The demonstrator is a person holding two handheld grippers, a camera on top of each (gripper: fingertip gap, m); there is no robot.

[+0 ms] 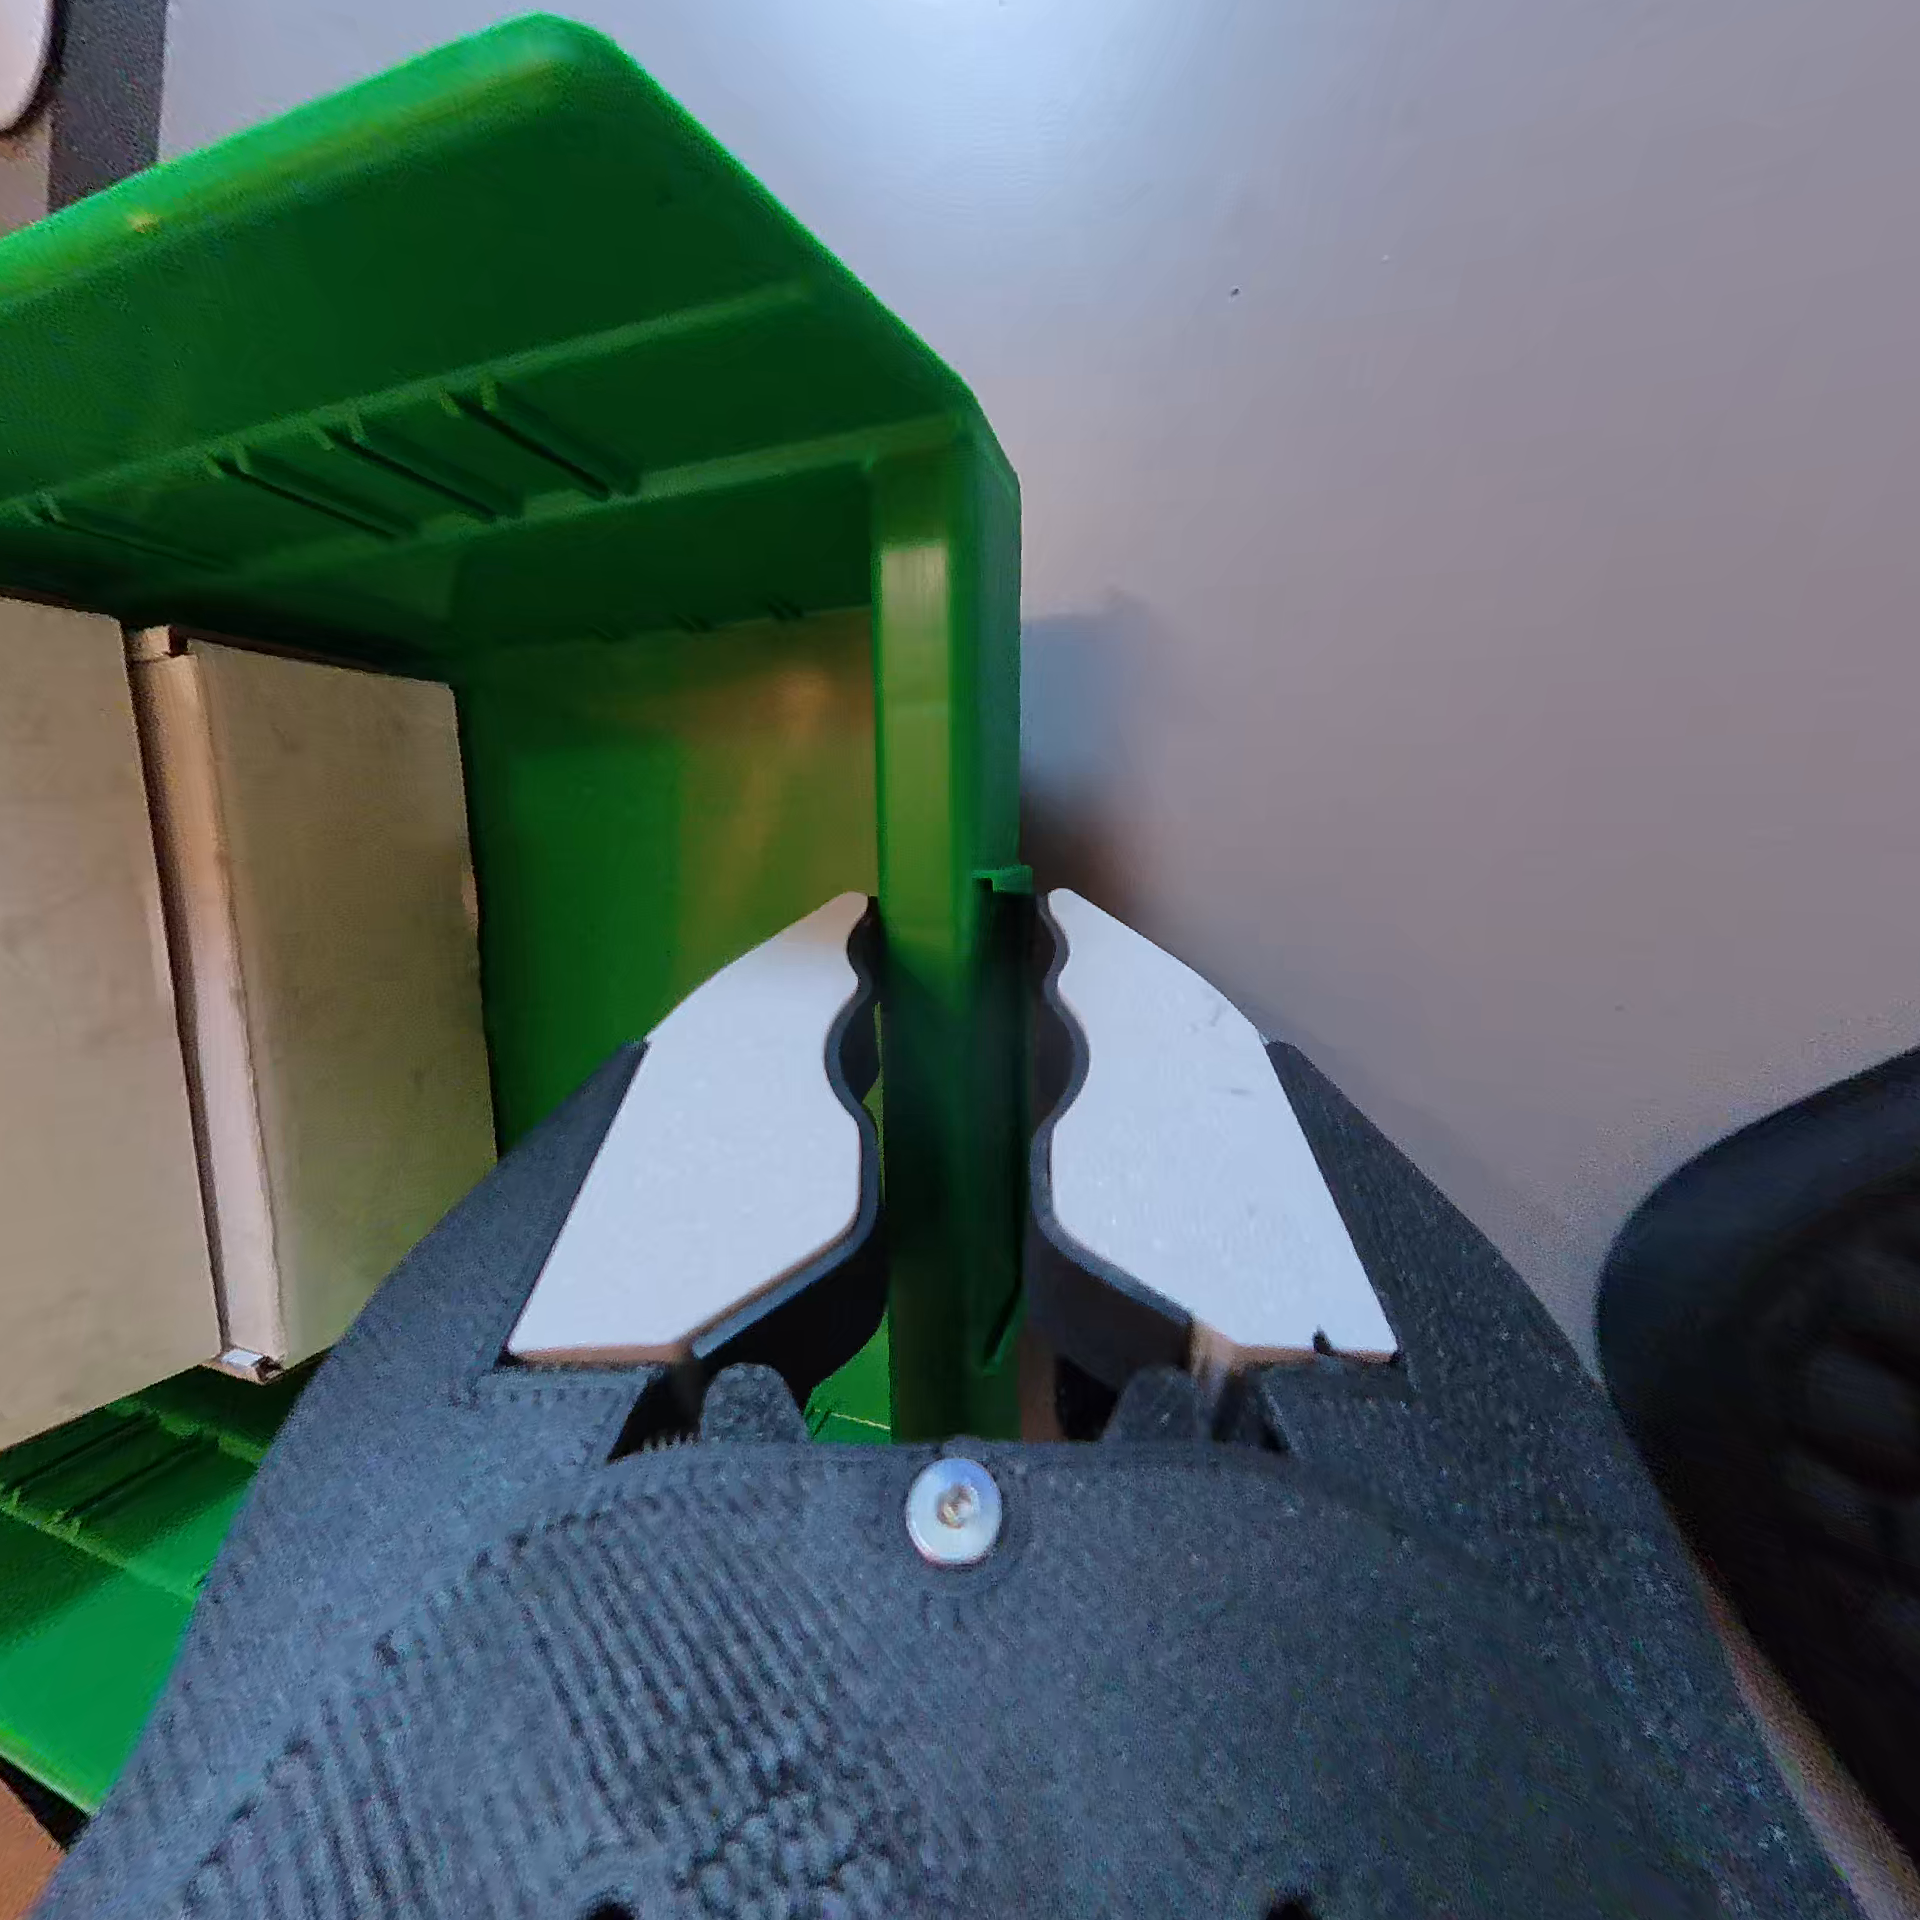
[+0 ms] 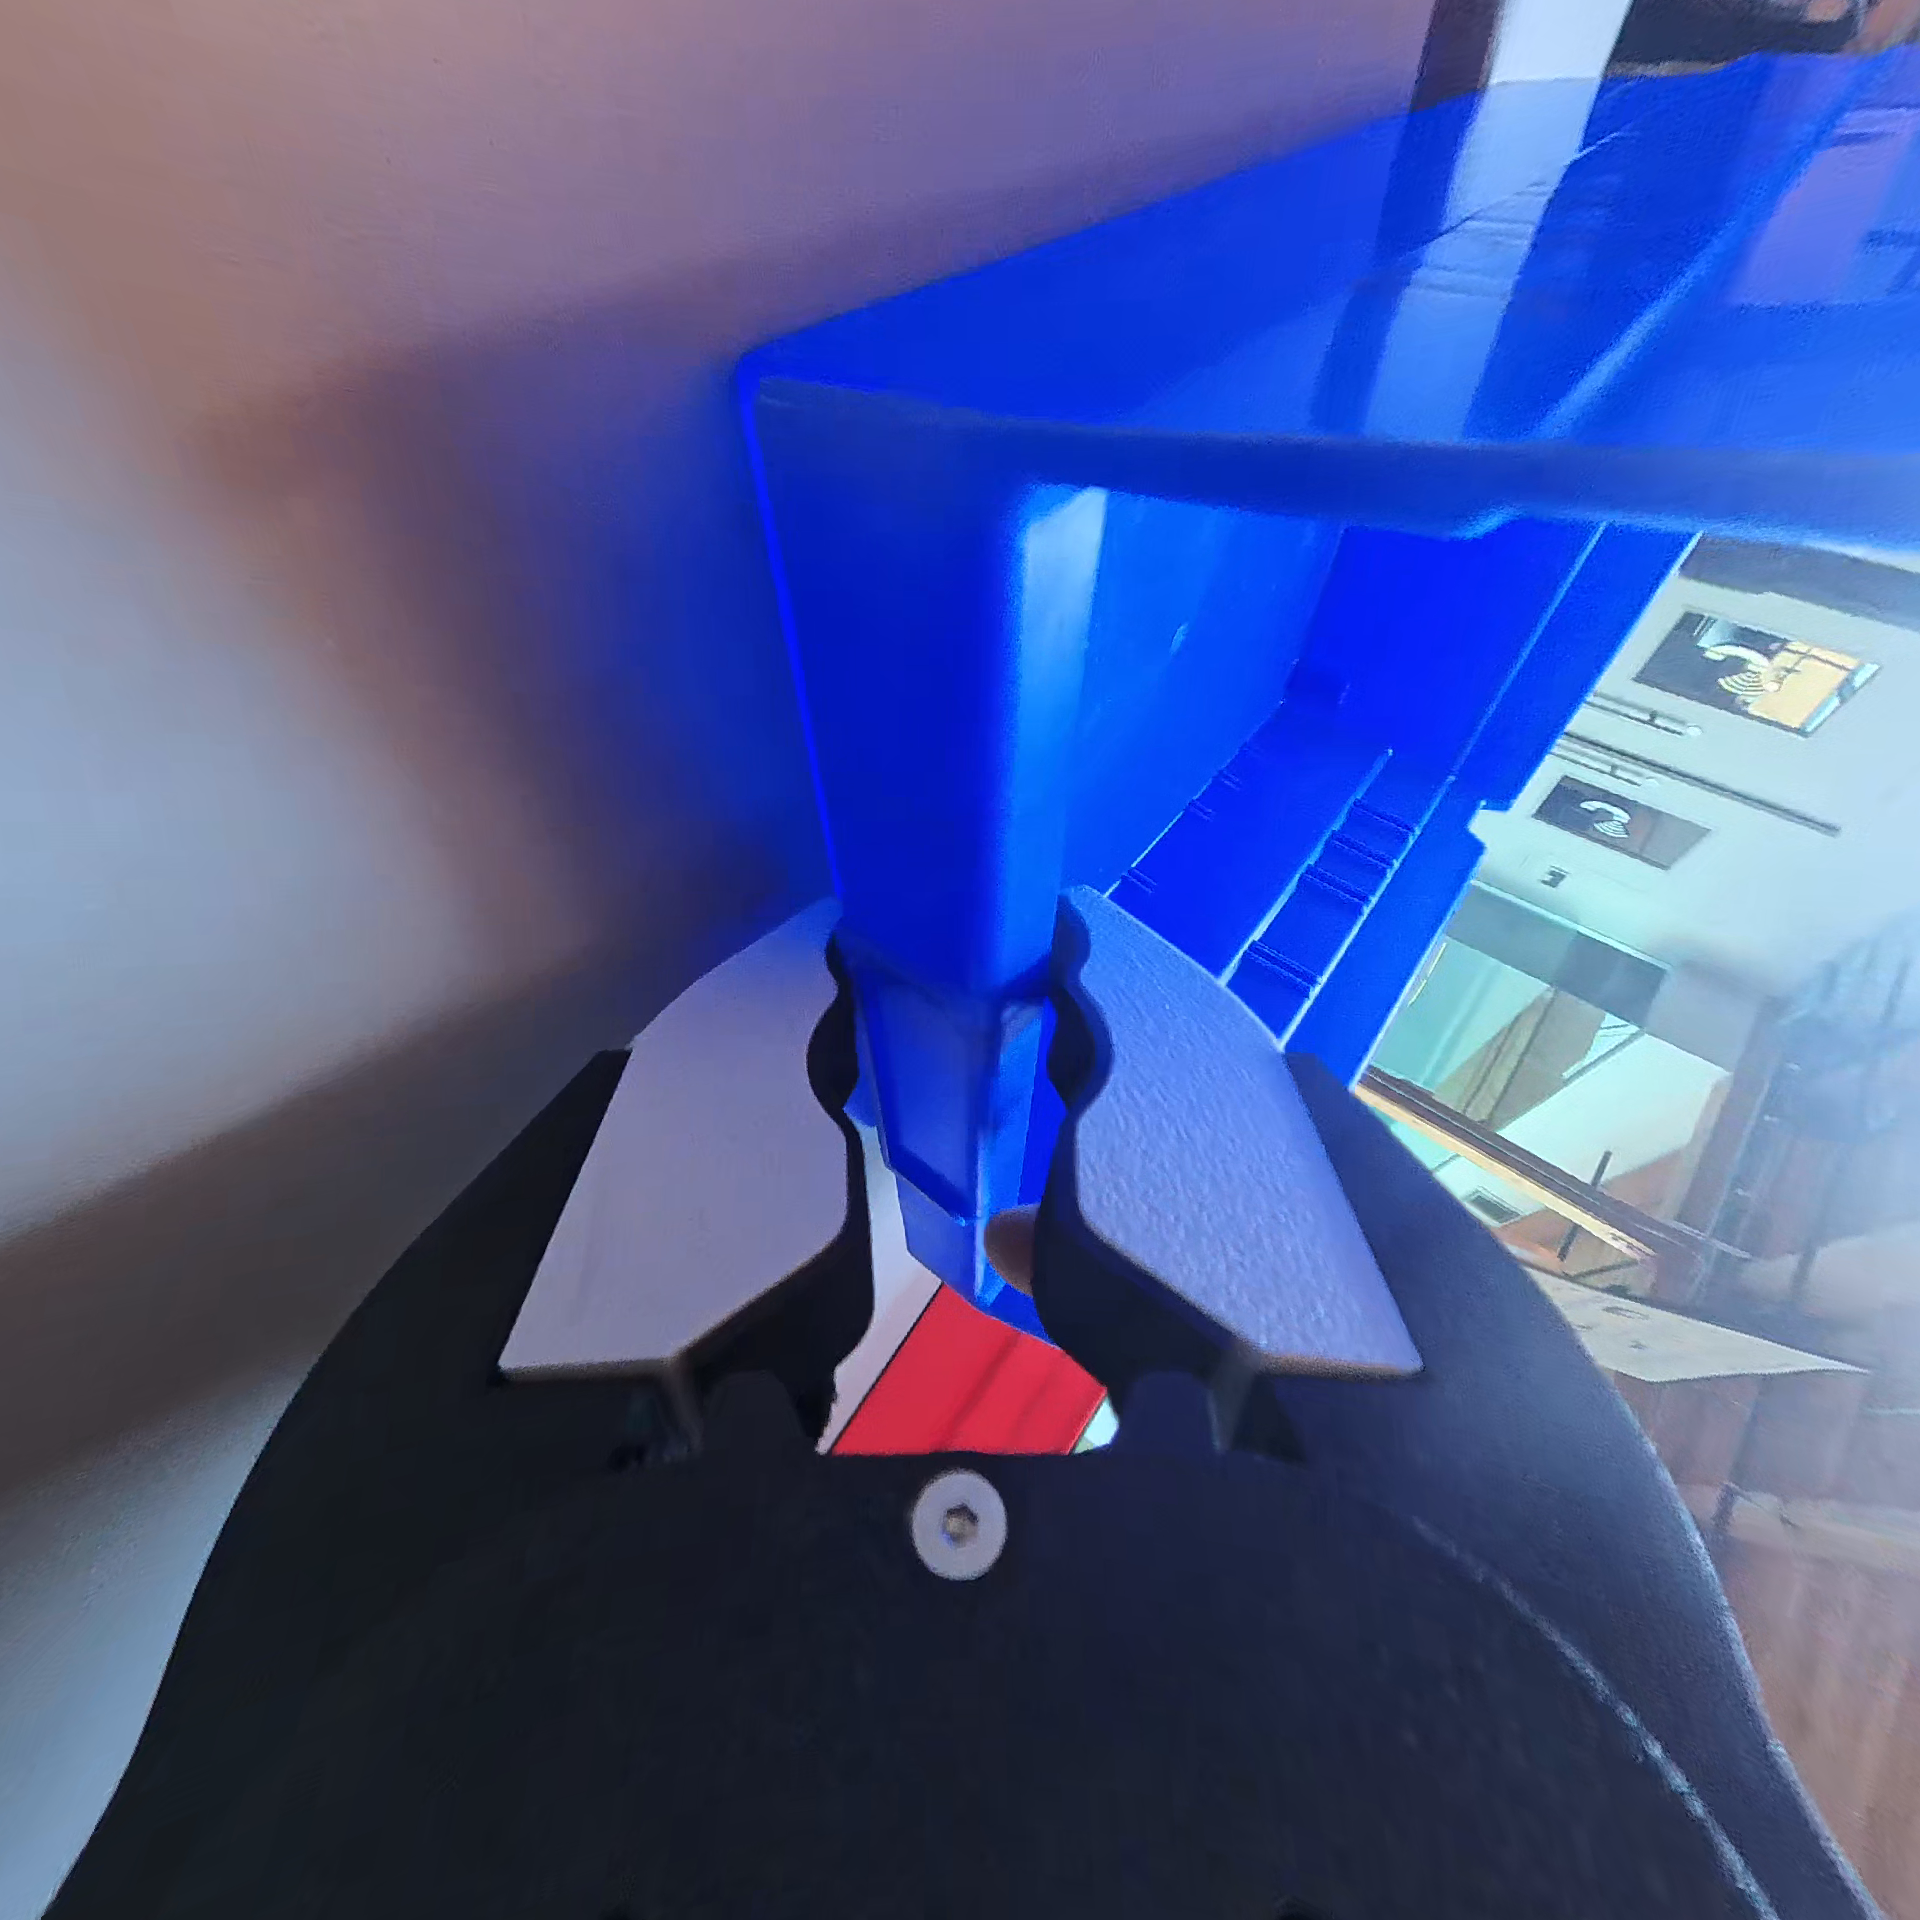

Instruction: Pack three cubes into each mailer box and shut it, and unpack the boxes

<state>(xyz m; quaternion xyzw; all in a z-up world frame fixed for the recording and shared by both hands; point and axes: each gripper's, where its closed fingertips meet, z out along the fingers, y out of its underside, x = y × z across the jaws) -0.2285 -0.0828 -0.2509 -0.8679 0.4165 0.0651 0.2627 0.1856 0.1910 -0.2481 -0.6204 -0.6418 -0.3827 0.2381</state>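
My left gripper (image 1: 956, 904) is shut on the upright corner edge of a green plastic bin (image 1: 468, 312), which fills the left of the left wrist view and is seen tilted. Pale cardboard mailer boxes (image 1: 332, 935) show inside it, side by side. My right gripper (image 2: 951, 914) is shut on the corner rim of a blue plastic bin (image 2: 914, 675), which stretches up and to the right in the right wrist view. No cubes show in either view.
A pale grey surface (image 1: 1455, 520) lies behind the green bin. A black rounded object (image 1: 1787, 1403) sits at the right edge. A red strip (image 2: 966, 1382) shows below the blue bin's corner. A flat cardboard piece (image 2: 1662, 1340) and a room lie to the right. My right fingertips sit around 50 cm from my left ones.
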